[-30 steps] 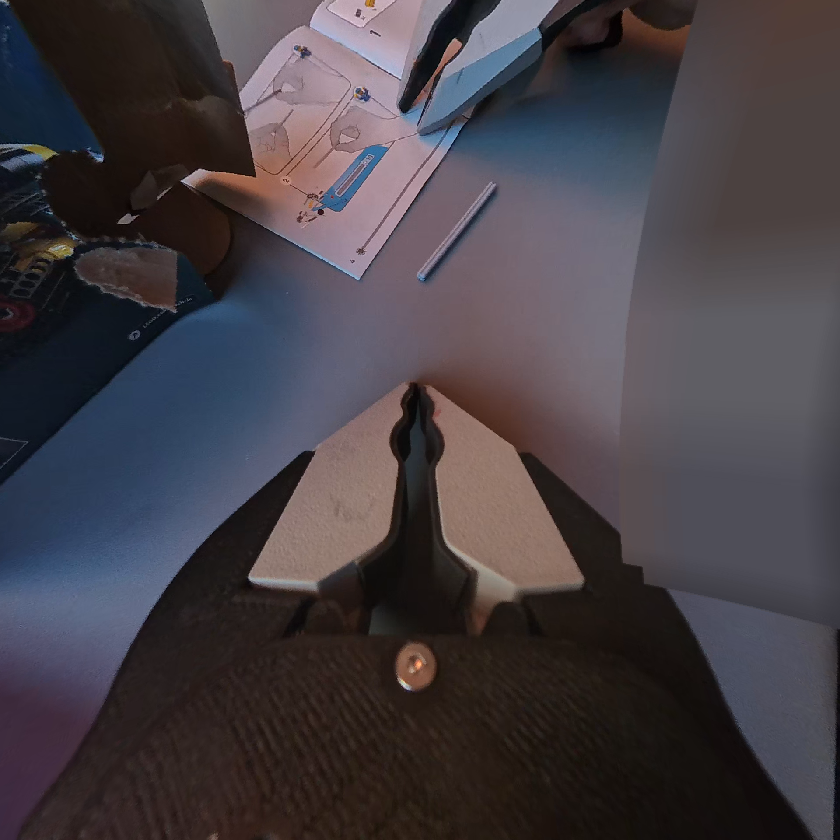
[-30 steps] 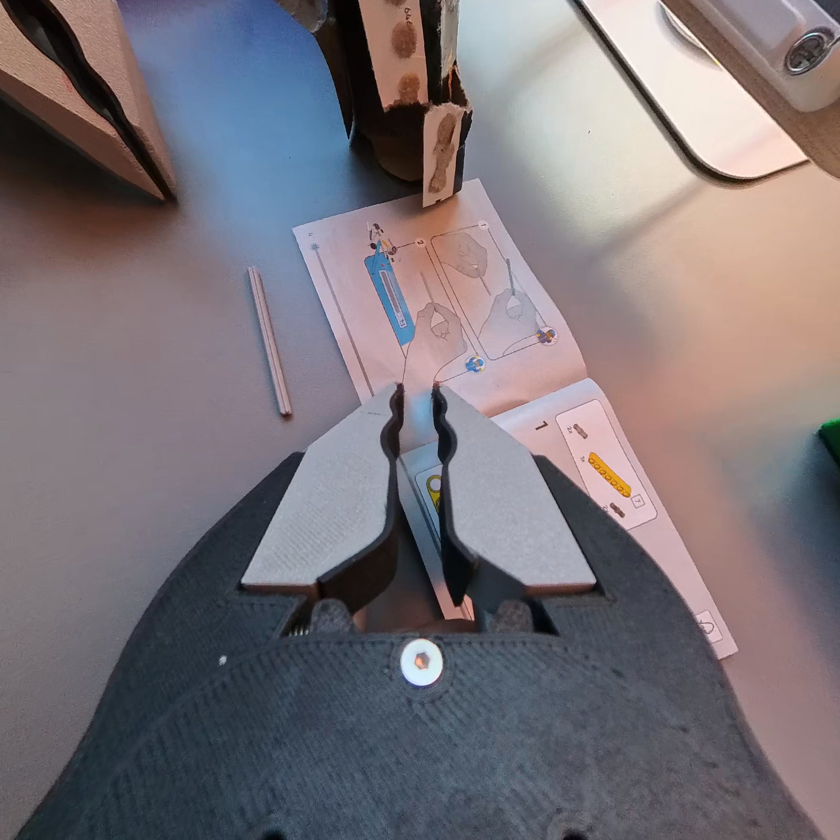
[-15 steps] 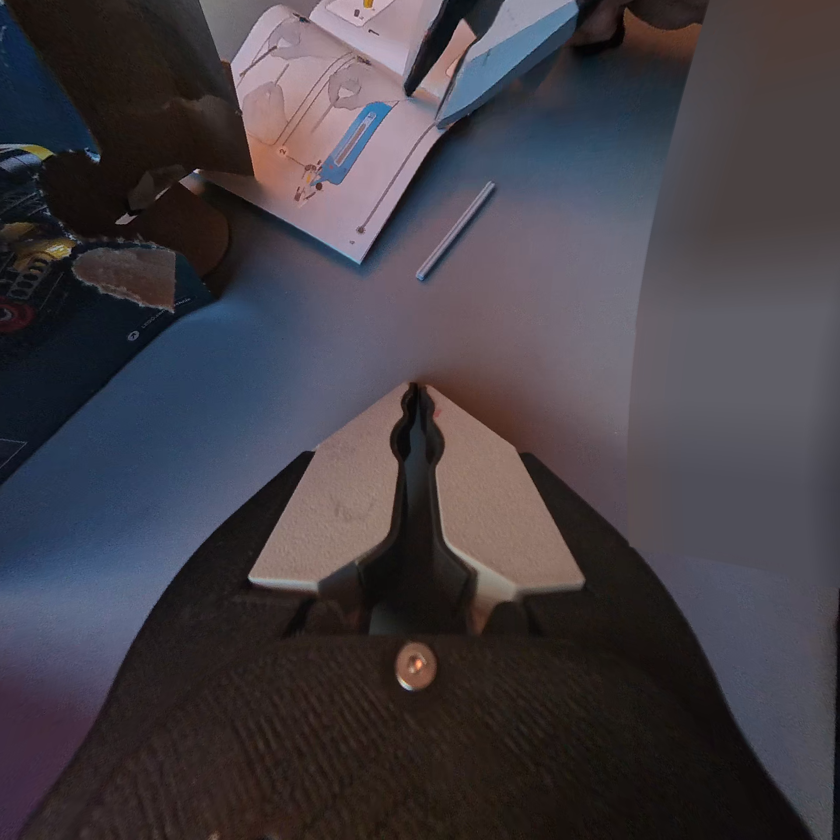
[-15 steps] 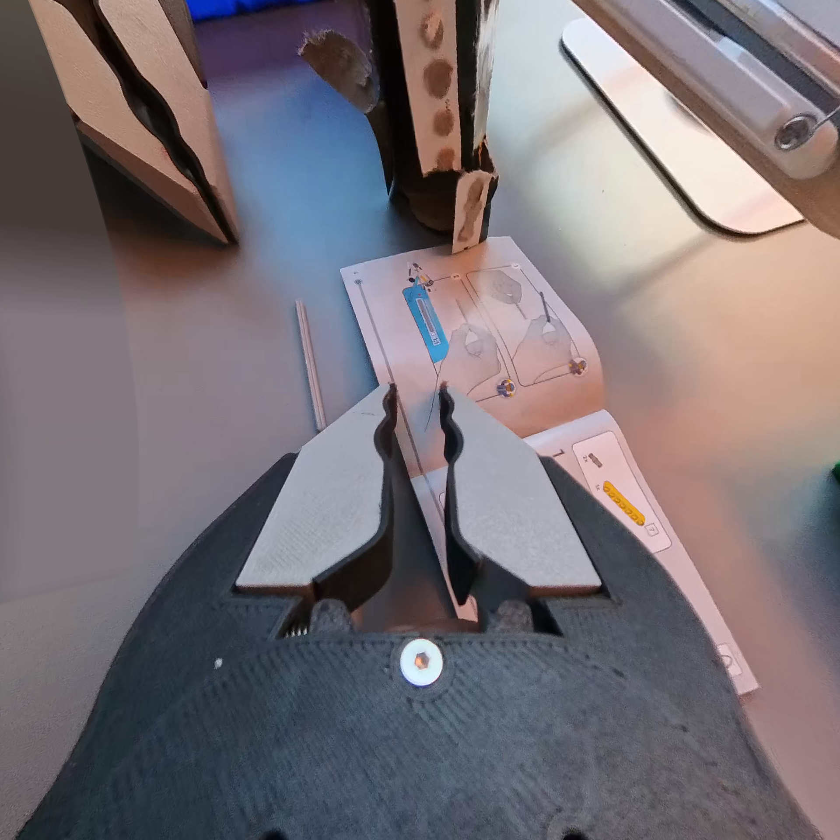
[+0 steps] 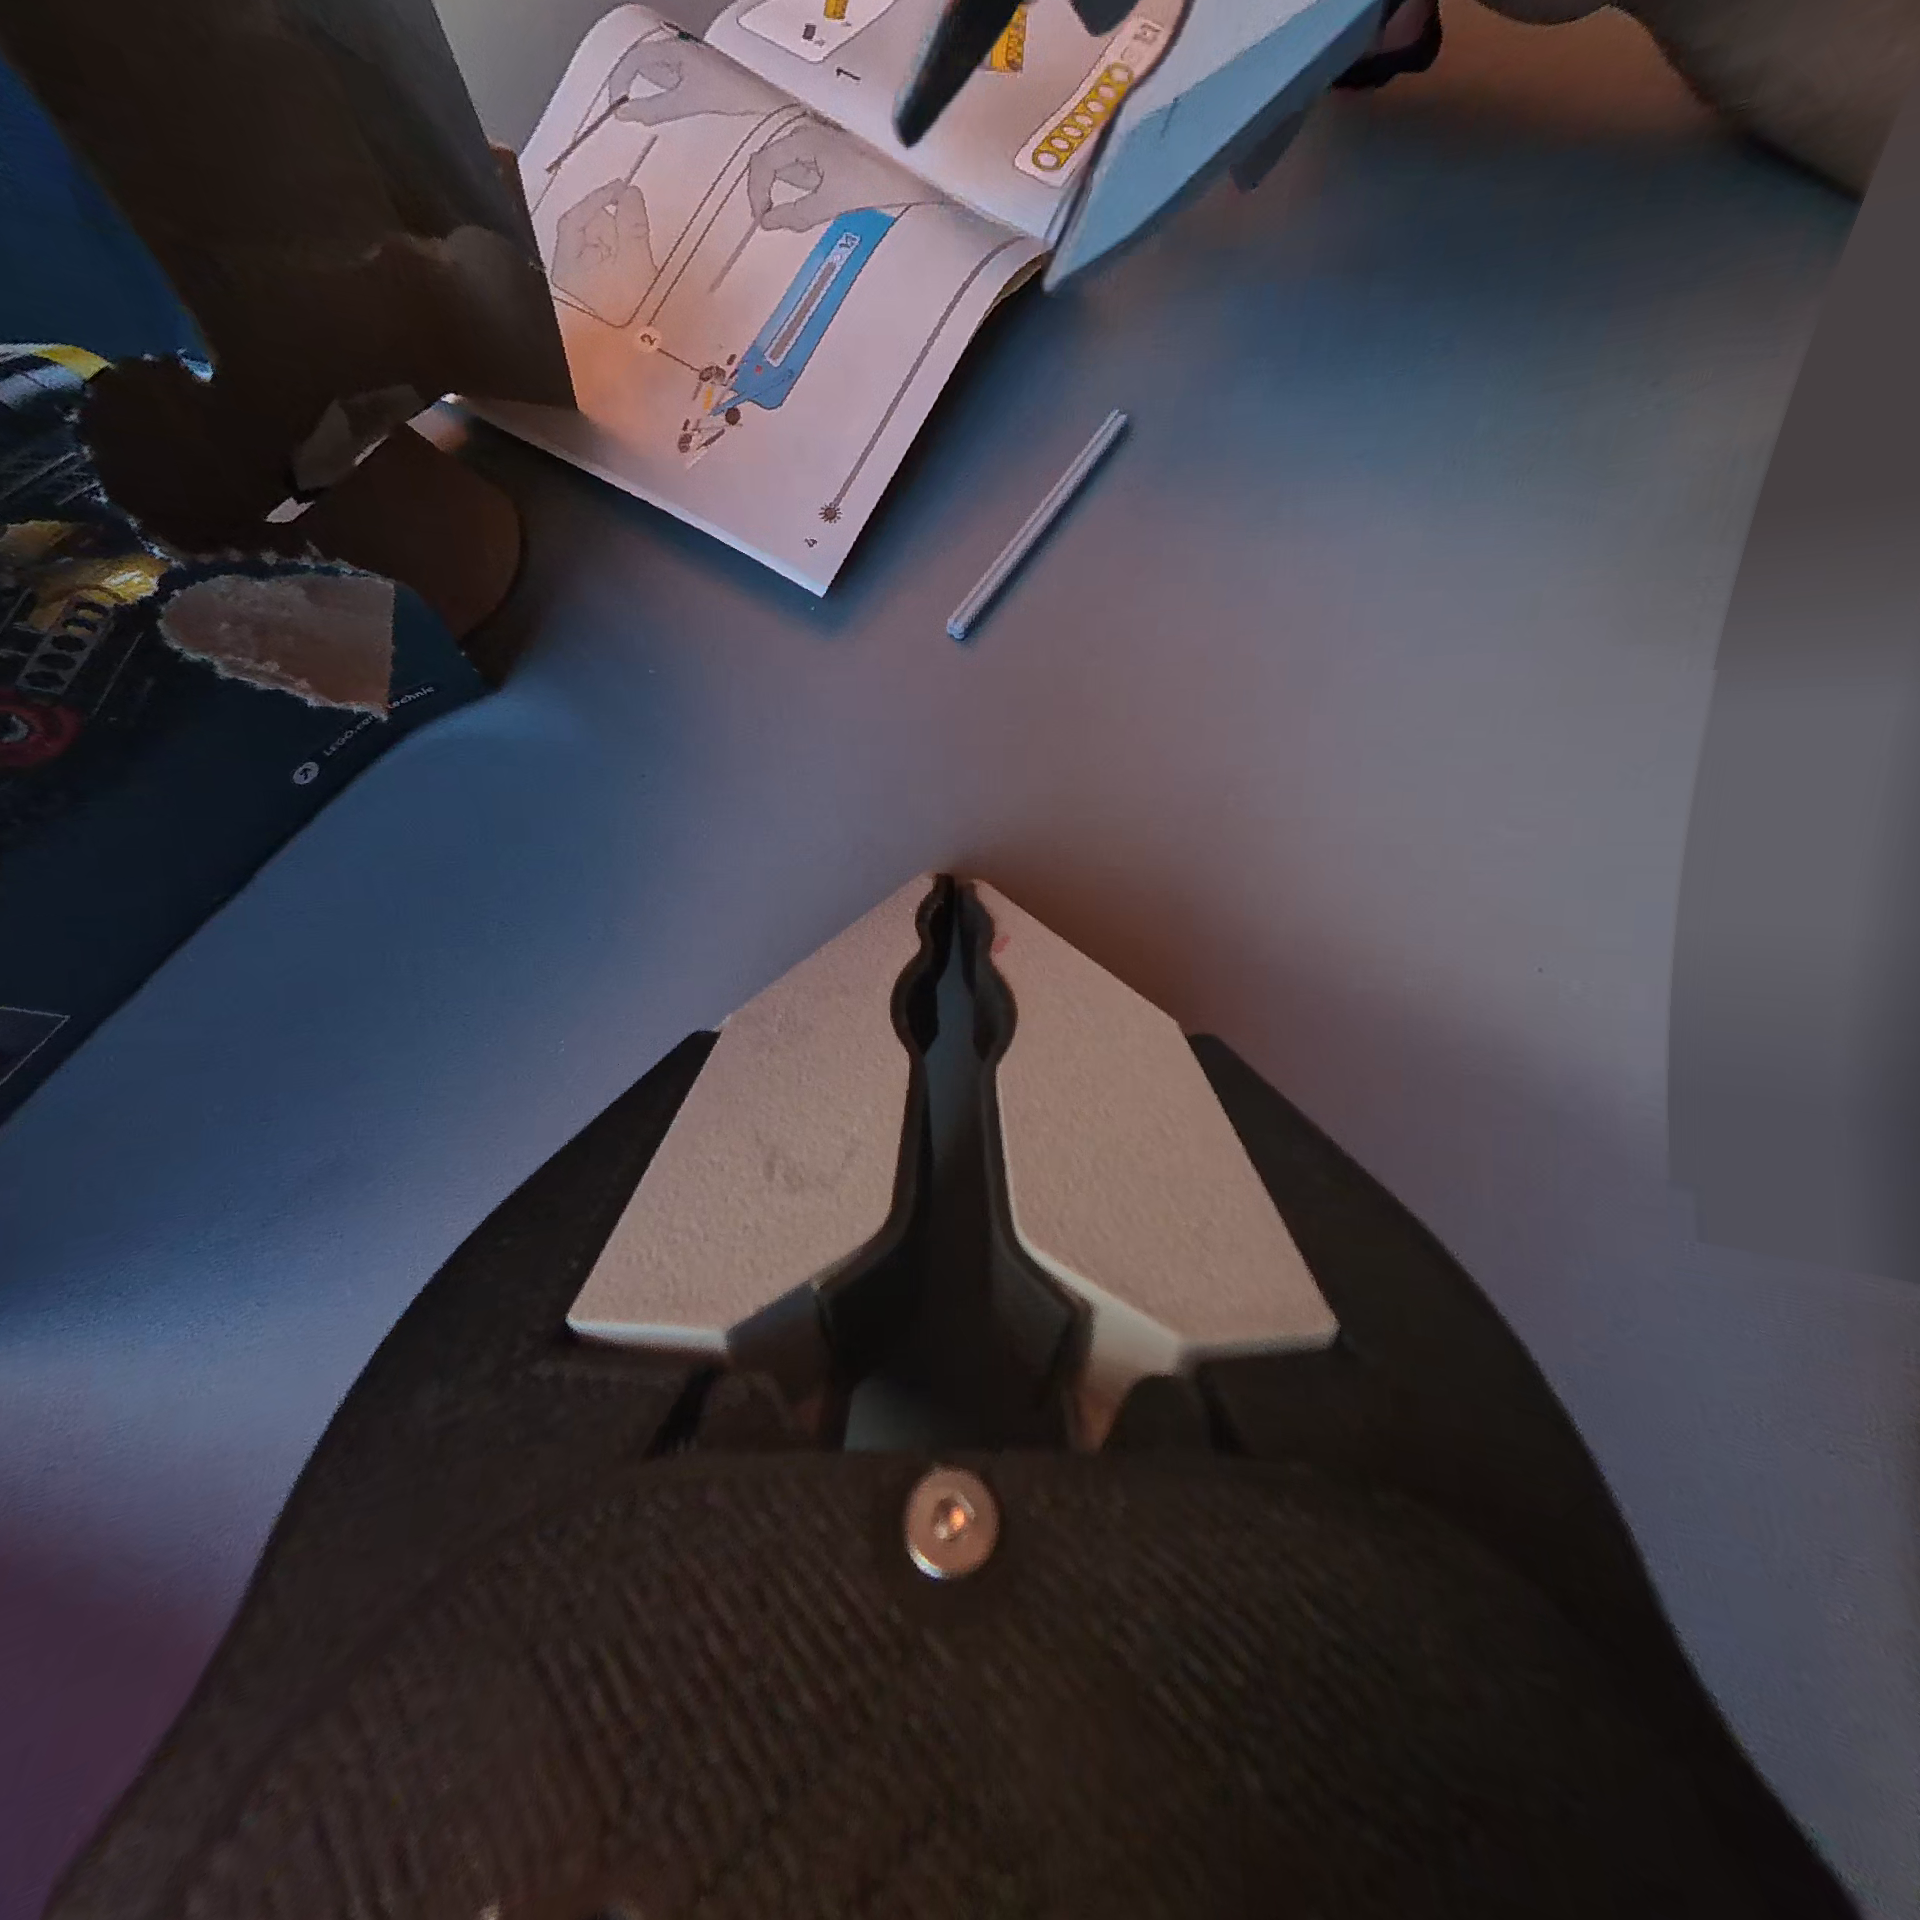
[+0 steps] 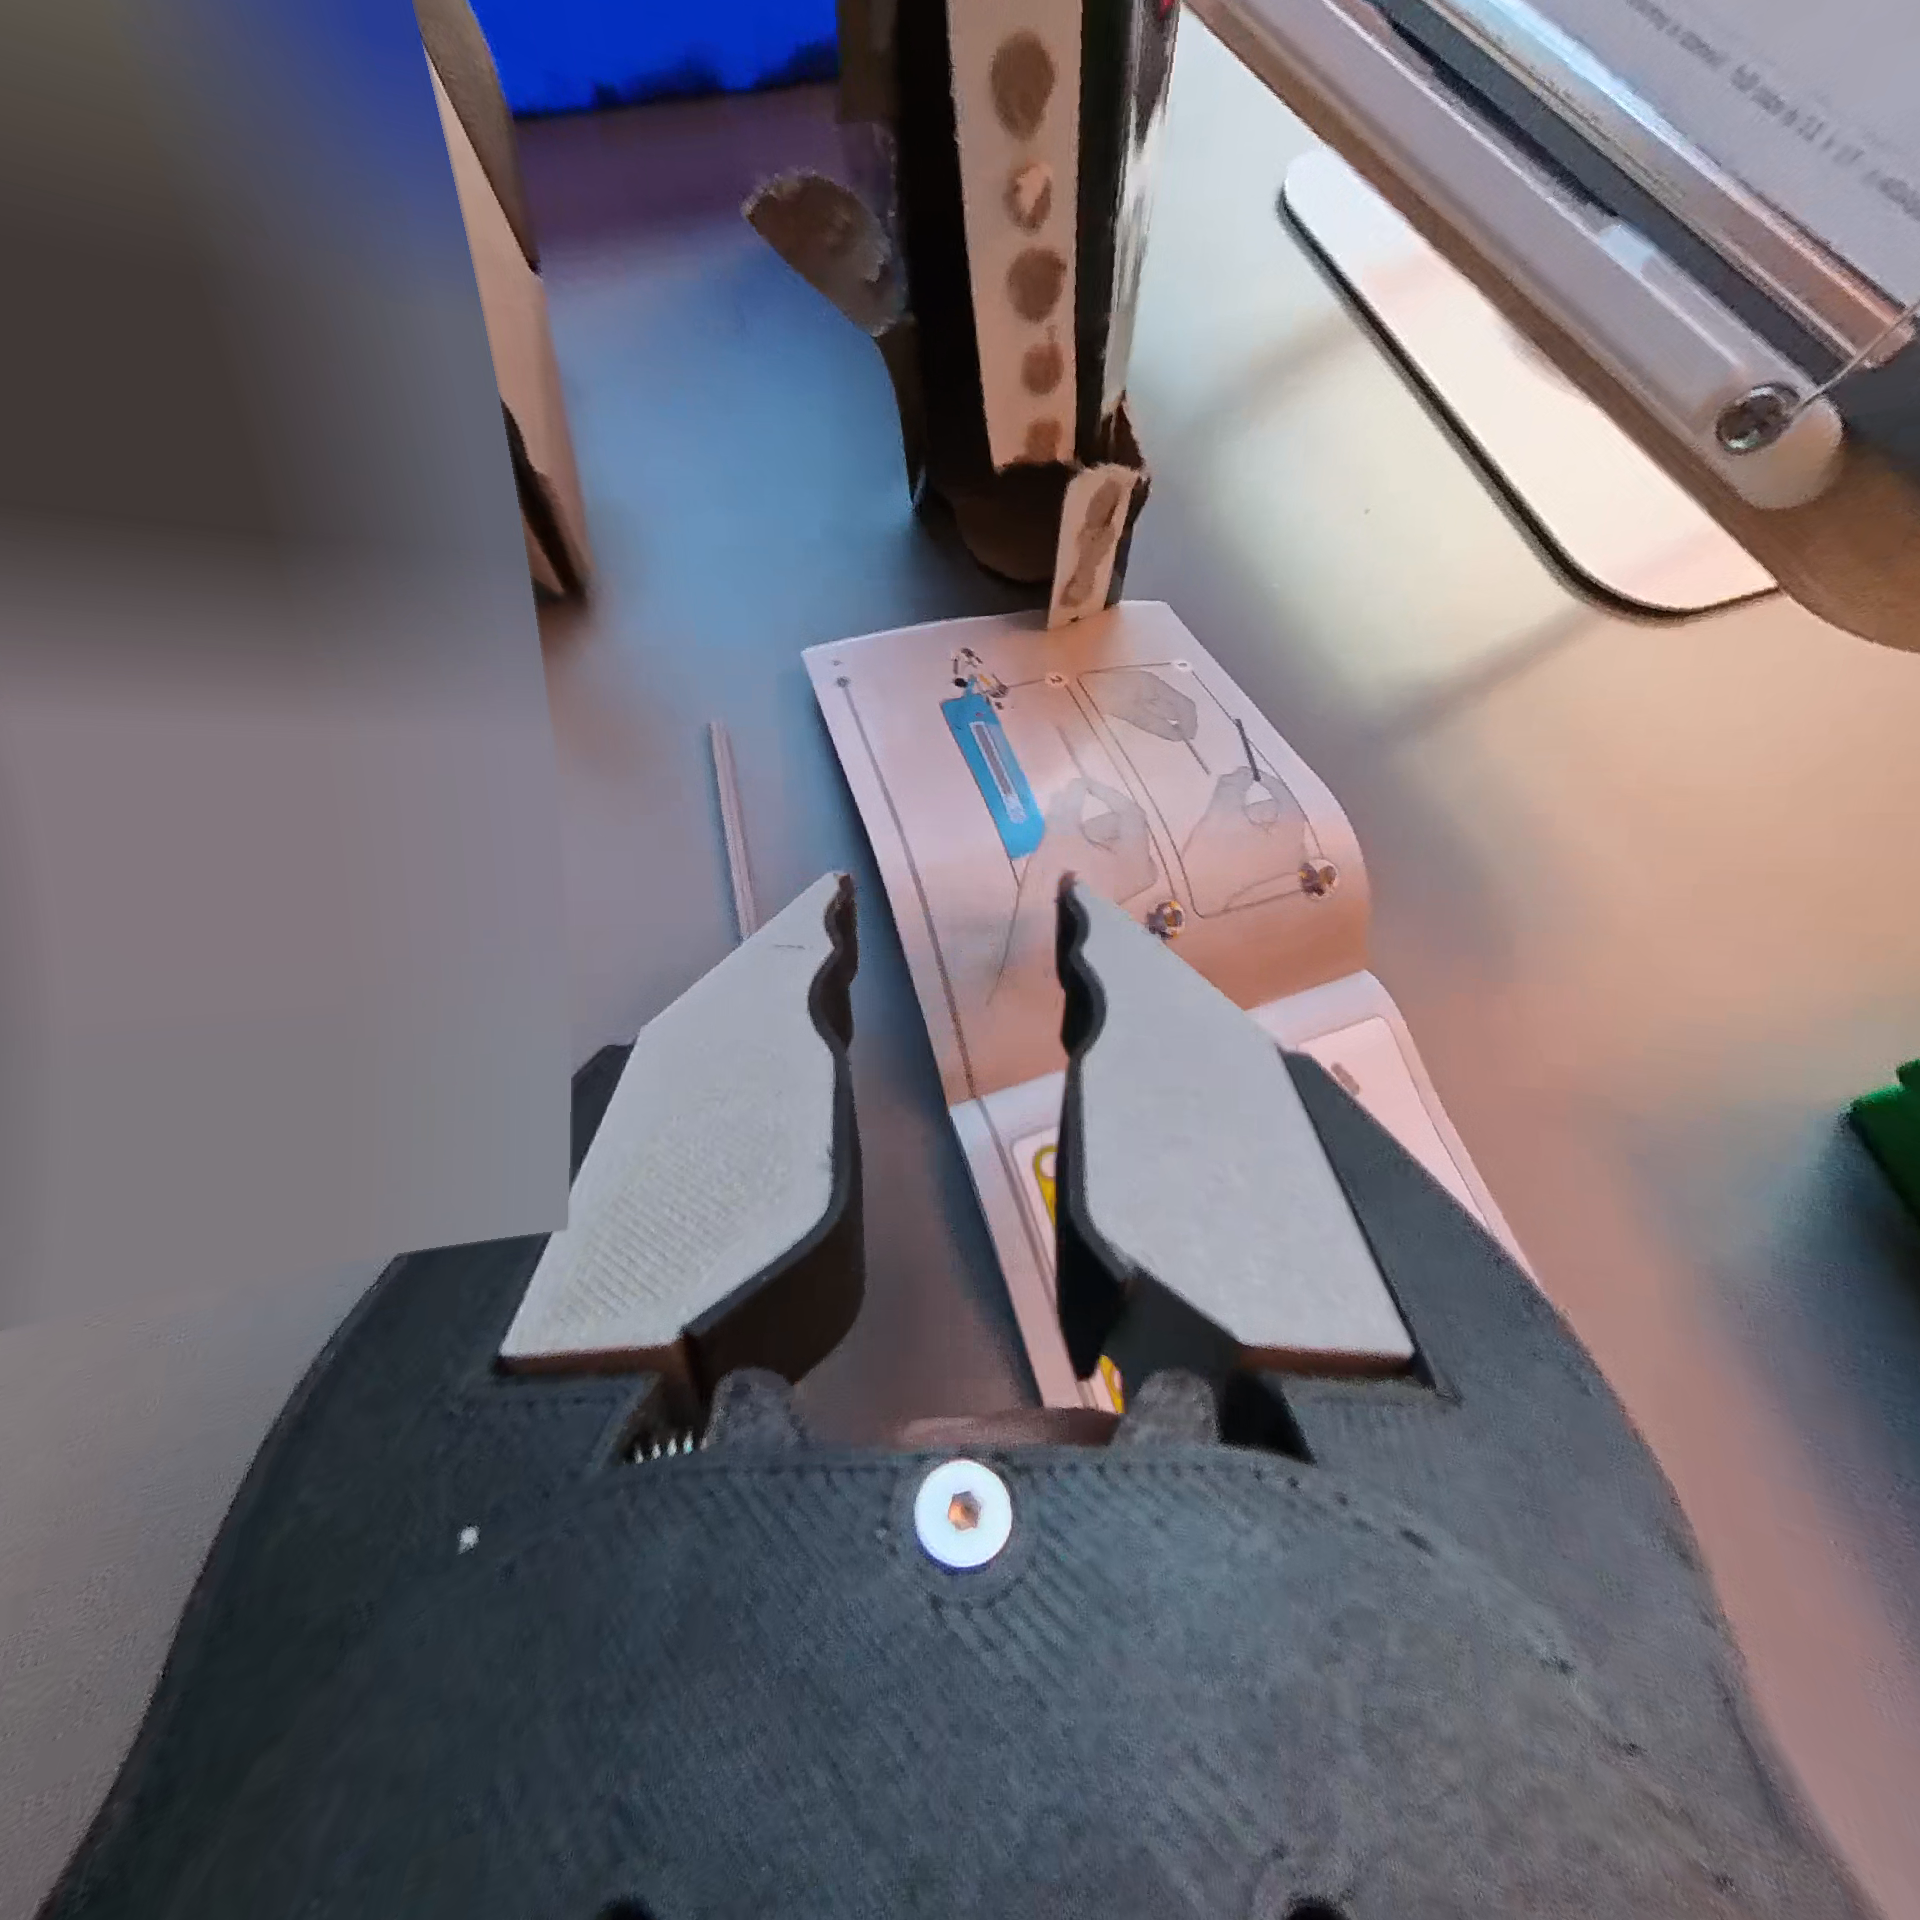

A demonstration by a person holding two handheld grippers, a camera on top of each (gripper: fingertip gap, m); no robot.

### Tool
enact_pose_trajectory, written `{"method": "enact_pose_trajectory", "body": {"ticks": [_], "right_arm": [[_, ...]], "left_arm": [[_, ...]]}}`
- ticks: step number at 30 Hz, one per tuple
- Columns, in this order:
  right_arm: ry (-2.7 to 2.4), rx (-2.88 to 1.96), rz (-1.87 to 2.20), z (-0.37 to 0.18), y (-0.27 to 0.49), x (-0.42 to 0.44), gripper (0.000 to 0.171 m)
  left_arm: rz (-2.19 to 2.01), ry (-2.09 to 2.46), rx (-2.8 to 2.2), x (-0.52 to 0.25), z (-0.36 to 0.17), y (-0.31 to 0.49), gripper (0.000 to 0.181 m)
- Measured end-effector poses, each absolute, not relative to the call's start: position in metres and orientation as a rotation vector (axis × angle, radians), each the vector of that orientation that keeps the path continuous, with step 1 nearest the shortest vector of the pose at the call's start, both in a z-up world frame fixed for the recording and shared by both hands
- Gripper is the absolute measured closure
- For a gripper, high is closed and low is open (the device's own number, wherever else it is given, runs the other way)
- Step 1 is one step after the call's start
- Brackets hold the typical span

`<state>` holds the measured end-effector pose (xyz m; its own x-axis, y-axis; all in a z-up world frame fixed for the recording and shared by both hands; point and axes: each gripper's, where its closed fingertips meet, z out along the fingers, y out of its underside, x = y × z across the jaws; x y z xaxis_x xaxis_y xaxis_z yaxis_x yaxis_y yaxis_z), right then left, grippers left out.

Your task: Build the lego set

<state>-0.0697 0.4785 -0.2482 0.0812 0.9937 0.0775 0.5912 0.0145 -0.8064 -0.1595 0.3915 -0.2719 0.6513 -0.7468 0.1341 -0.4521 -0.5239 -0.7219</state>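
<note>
The open instruction booklet (image 5: 779, 291) lies on the grey table, its near page bowed upward; it also shows in the right wrist view (image 6: 1091, 810). A thin grey rod (image 5: 1039, 520) lies on the table beside the booklet, also seen in the right wrist view (image 6: 732, 821). My left gripper (image 5: 951, 883) is shut and empty, low over bare table, well short of the rod. My right gripper (image 6: 956, 914) is open and empty over the booklet's left edge; it shows at the top of the left wrist view (image 5: 977, 208).
A torn cardboard set box (image 5: 260, 208) stands at the booklet's far end, with its printed panel (image 5: 156, 727) lying flat. A monitor foot (image 6: 1455, 416) sits at the right. A green piece (image 6: 1891, 1132) shows at the right edge. My left gripper (image 6: 520, 416) appears far left. Some 12 centimeters of space lies between my two pairs of fingers. My right gripper is the nearer one to the green piece (image 6: 1891, 1132): about 20 centimeters, against 30 centimeters.
My right gripper has opened wide from nearly closed and drawn back along the booklet. The booklet's page has bowed up. My left gripper has stayed still and shut.
</note>
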Motion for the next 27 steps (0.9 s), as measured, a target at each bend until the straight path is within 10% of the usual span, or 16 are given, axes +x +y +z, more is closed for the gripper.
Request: {"method": "enact_pose_trajectory", "body": {"ticks": [1,8,27], "right_arm": [[-1.608,-1.666,0.698,-0.252,0.480,-0.068,0.135],[-1.713,-1.673,0.597,-0.274,0.474,-0.069,0.170],[-1.884,-1.580,0.783,-0.274,0.430,-0.075,0.171]], "left_arm": [[-0.574,0.926,-2.204,-0.159,-0.272,0.391,0.181],[-0.579,0.925,-2.205,-0.160,-0.272,0.391,0.181],[-0.640,0.926,-2.215,-0.158,-0.272,0.389,0.181]]}}
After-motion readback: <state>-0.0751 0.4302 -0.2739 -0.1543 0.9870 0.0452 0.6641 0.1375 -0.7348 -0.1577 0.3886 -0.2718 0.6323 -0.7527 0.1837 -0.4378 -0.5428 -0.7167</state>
